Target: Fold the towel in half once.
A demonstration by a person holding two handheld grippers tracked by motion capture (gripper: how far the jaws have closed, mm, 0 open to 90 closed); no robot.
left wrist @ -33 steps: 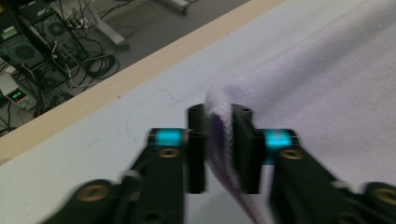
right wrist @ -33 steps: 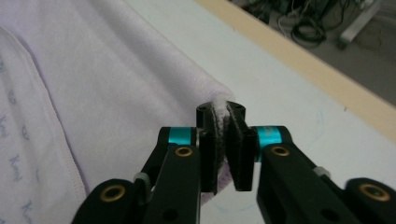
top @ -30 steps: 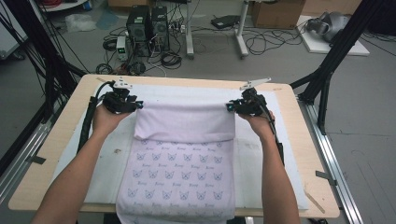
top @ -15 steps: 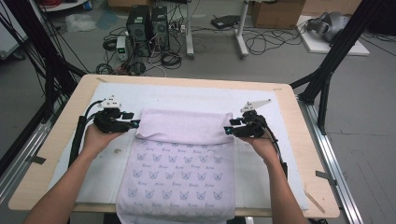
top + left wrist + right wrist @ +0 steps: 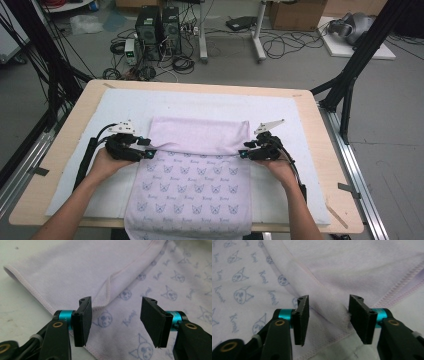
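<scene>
1. My left gripper (image 5: 148, 154) is opening its jaws, nothing between them, over the folded edge of the lilac towel (image 5: 200, 170).
2. My right gripper (image 5: 243, 153) is narrowing its jaws, apart and empty, at the opposite edge.
3. The towel is lying on the white mat (image 5: 200, 102).

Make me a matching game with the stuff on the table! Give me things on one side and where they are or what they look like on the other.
Things:
1. towel
2. left gripper
3. right gripper
4. table

Descriptions:
A. wooden, under a white mat
B. jaws open at the fold's right end
C. lilac, cat faces, far end folded over
D. jaws open at the fold's left end

Pairs: 1-C, 2-D, 3-B, 4-A
</scene>
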